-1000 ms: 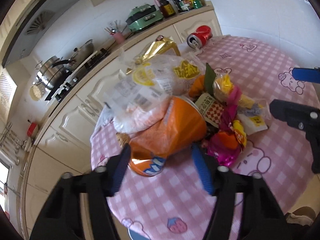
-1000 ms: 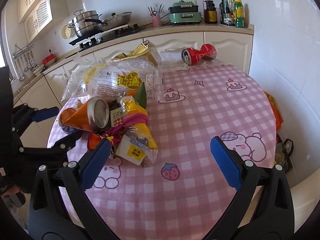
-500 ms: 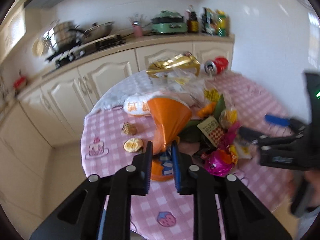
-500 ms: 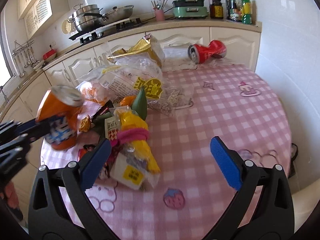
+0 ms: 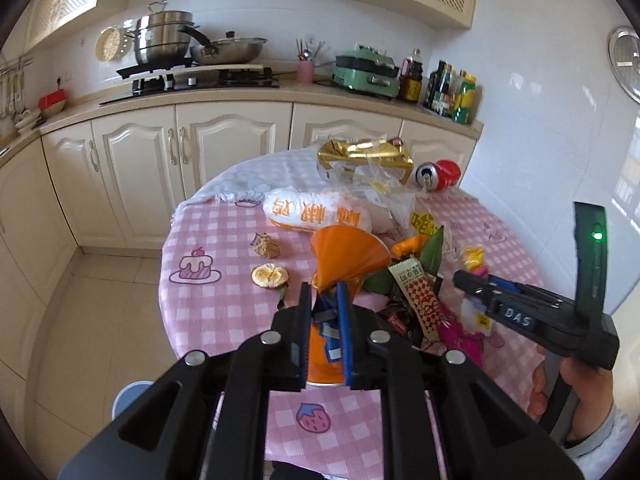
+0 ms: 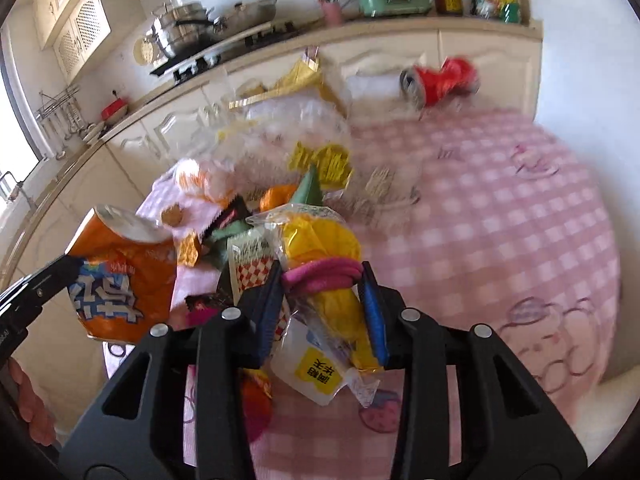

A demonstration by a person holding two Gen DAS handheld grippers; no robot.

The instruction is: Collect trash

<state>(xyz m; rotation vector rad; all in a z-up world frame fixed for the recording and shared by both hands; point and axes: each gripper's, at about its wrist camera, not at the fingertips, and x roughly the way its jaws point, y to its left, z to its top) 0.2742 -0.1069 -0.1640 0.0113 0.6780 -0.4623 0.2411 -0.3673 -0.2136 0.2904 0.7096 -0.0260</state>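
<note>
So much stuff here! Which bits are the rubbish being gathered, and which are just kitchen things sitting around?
Rubbish on the table:
- crushed orange can, pinched in the left fingers
- yellow-and-pink wrapper bundle, between the right fingers
- red can
- gold foil bag
- orange peel

Just kitchen things:
- steel pots
- green grill
- sauce bottles

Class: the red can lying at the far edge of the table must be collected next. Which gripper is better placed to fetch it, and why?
Probably neither yet; right once freed. The left gripper is clamped on the crushed orange can; the right gripper has just been closing around the yellow wrapper bundle, on the red can's side.
</note>
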